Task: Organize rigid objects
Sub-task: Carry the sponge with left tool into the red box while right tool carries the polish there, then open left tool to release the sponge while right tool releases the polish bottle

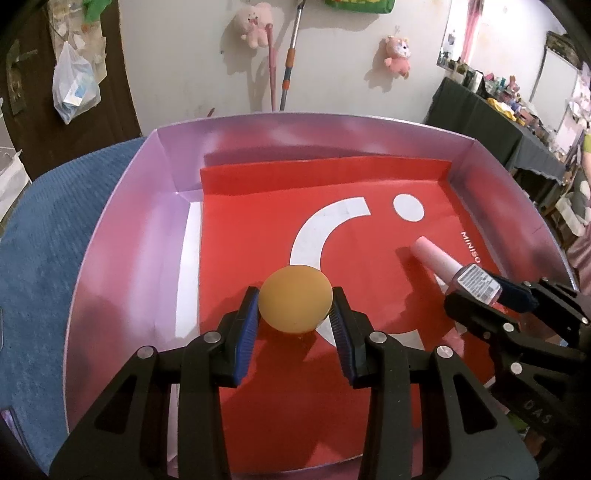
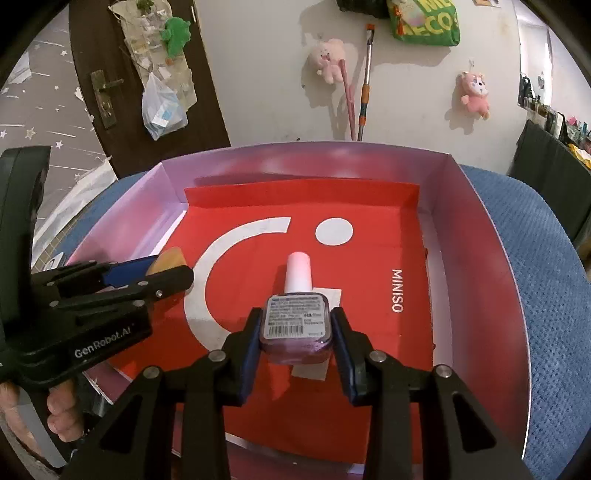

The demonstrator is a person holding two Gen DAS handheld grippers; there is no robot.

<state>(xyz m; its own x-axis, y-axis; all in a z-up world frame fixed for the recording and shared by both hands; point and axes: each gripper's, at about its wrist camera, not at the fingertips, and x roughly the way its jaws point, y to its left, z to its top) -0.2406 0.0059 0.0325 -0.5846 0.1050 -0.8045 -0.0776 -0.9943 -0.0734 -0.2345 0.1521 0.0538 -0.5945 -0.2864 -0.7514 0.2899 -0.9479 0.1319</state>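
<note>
A shallow lilac box [image 1: 122, 236] [image 2: 491, 258] lined with red paper [image 1: 258, 229] [image 2: 369, 280] lies on a blue cloth. My left gripper [image 1: 294, 304] [image 2: 162, 271] is shut on a round tan disc [image 1: 294, 298] [image 2: 170, 258], held just above the red lining near the box's left half. My right gripper [image 2: 295, 325] [image 1: 491, 291] is shut on a pink nail-polish bottle [image 2: 295, 319] [image 1: 476, 282], its pale pink cap [image 2: 298, 271] [image 1: 430, 253] pointing away, over the right half of the box.
The blue cloth [image 1: 40, 258] [image 2: 546, 266] surrounds the box. Behind it is a white wall with plush toys [image 1: 255, 24] and a mop handle [image 1: 290, 62], a dark door [image 2: 122, 85] at left, and a cluttered dark table [image 1: 491, 114] at right. A hand [image 2: 62, 417] holds the left gripper.
</note>
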